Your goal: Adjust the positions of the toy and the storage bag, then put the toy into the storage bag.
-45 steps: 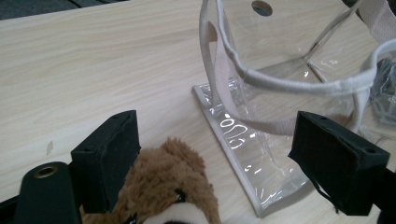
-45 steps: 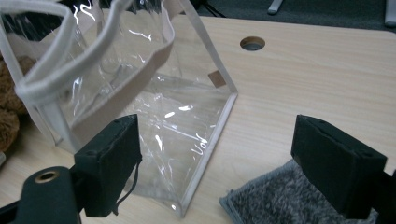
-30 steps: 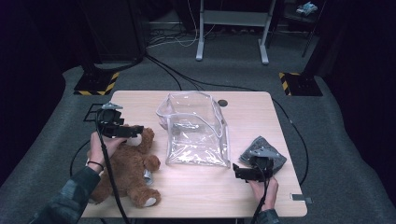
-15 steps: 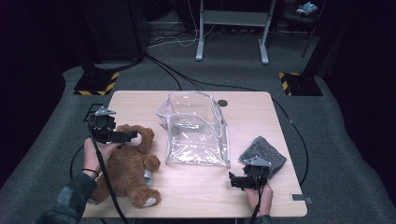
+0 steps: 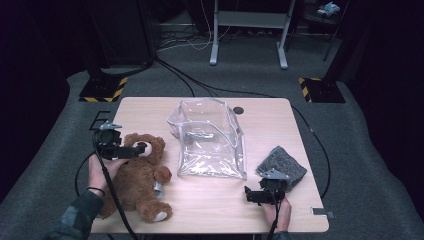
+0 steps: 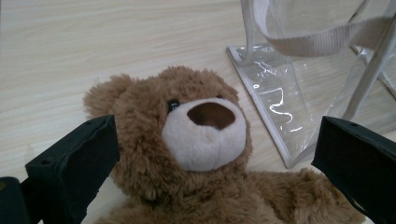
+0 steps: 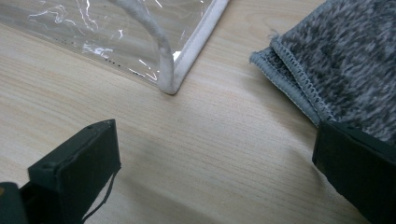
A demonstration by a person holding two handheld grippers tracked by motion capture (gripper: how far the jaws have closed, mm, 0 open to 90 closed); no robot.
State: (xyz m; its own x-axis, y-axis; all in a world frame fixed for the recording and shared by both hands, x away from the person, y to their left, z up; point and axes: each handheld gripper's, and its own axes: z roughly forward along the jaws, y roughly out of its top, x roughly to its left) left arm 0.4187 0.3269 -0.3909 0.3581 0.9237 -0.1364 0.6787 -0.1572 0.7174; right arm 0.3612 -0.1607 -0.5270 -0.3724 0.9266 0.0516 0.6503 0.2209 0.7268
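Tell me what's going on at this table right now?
A person holds a gripper in each hand. The left gripper is open over the teddy bear's head, nothing gripped yet. The right gripper is open above bare table, between the clear bag and the grey cloth.

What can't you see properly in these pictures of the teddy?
- Teddy bear: legs cut off by the left gripper view's bottom edge.
- Small silvery thing beside the teddy: too small in the high view.
- Grey cloth: cut off by the right gripper view's edge and partly behind that claw.
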